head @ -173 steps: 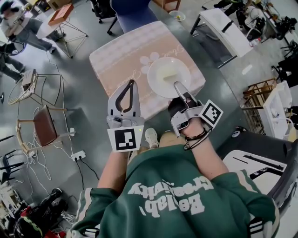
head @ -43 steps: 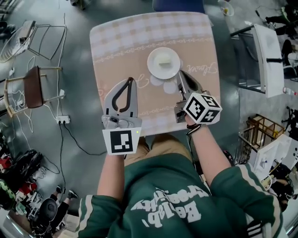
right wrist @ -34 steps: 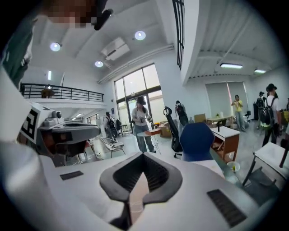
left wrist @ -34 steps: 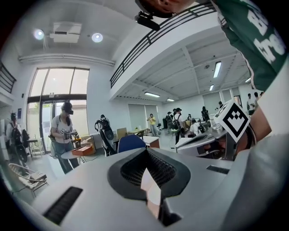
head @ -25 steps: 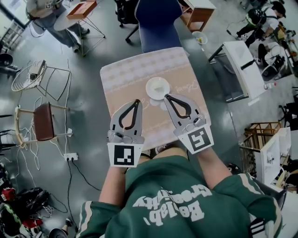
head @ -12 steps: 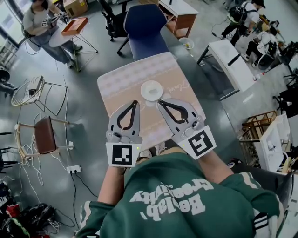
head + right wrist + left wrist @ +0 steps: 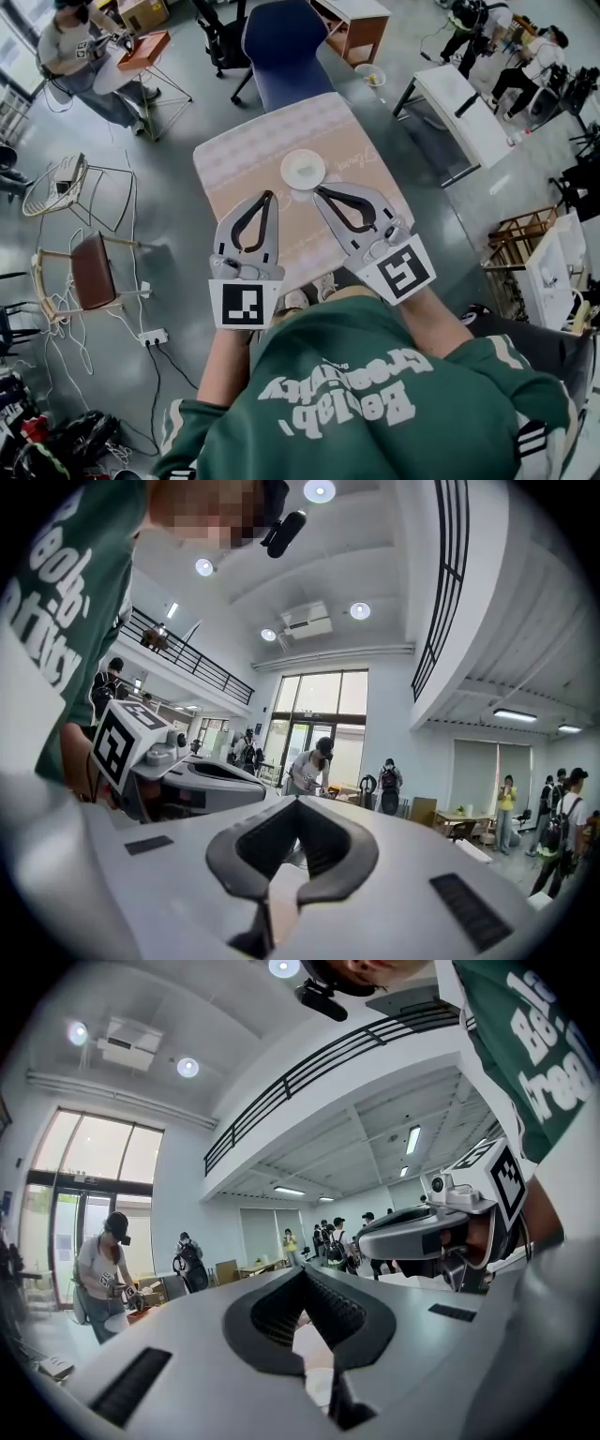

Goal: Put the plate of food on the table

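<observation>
A white plate [image 7: 303,170] with a pale piece of food rests on the table [image 7: 234,159], which has a pink checked cloth. Both grippers are held up high above the table's near half, well clear of the plate. My left gripper [image 7: 267,195] is shut with nothing in it. My right gripper [image 7: 317,190] is shut and empty too, its tip lining up with the plate's near rim from above. The left gripper view looks along its closed jaws [image 7: 302,1267] into the room, with the right gripper [image 7: 422,1237] beside it. The right gripper view [image 7: 298,801] shows the same.
A blue chair [image 7: 281,47] stands behind the table. White desks [image 7: 459,103] are at the right, wire-frame chairs [image 7: 80,272] and floor cables at the left. A person [image 7: 80,56] works at a small stand at the far left; others are at the far right.
The right gripper, earlier shut on the plate's rim, has let it go. Both grippers have lifted away and the view has pulled back, so the table looks smaller.
</observation>
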Available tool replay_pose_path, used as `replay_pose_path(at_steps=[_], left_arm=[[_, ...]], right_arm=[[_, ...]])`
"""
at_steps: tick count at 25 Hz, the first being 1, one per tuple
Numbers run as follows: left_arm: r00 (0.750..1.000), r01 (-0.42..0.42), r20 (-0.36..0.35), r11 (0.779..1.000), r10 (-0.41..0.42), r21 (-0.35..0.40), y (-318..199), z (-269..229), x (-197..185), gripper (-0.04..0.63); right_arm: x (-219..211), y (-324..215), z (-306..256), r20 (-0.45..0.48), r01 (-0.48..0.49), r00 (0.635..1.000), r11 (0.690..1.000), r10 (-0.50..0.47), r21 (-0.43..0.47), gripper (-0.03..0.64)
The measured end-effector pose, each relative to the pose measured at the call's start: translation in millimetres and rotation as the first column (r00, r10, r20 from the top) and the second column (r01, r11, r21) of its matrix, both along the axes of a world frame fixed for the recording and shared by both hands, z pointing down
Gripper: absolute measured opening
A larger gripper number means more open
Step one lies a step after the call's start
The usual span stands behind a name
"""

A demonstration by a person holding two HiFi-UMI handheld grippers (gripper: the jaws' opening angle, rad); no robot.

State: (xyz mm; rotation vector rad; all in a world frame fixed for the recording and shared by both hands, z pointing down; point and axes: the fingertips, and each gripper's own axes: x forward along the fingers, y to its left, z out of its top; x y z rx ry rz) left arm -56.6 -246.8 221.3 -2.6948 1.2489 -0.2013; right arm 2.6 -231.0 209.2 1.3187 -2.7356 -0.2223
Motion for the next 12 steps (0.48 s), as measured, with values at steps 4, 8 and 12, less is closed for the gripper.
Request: replay_pose_path(at_steps=[4, 8, 12], left_arm=[[1.000, 0.003, -0.011, 1.000, -0.003, -0.003, -0.5, -0.6, -1.3, 0.009], [1.000, 0.002, -0.009, 1.000, -0.002, -0.004, -0.1, -0.8, 1.6, 0.009], [1.000, -0.007, 0.000, 1.000, 0.007, -0.008, -1.0, 1.6, 6.4, 0.009]], right_arm=[[-0.5, 0.6, 1.4, 0.001, -0.002, 1.000, 1.000, 0.002, -0.006, 0.015], [3.7, 0.7, 1.9, -0.002, -0.006, 1.000, 1.000, 0.006, -0.008, 0.015], [10.9, -1.6, 4.1, 0.007, -0.020, 1.000, 1.000, 0.020, -0.017, 0.015]])
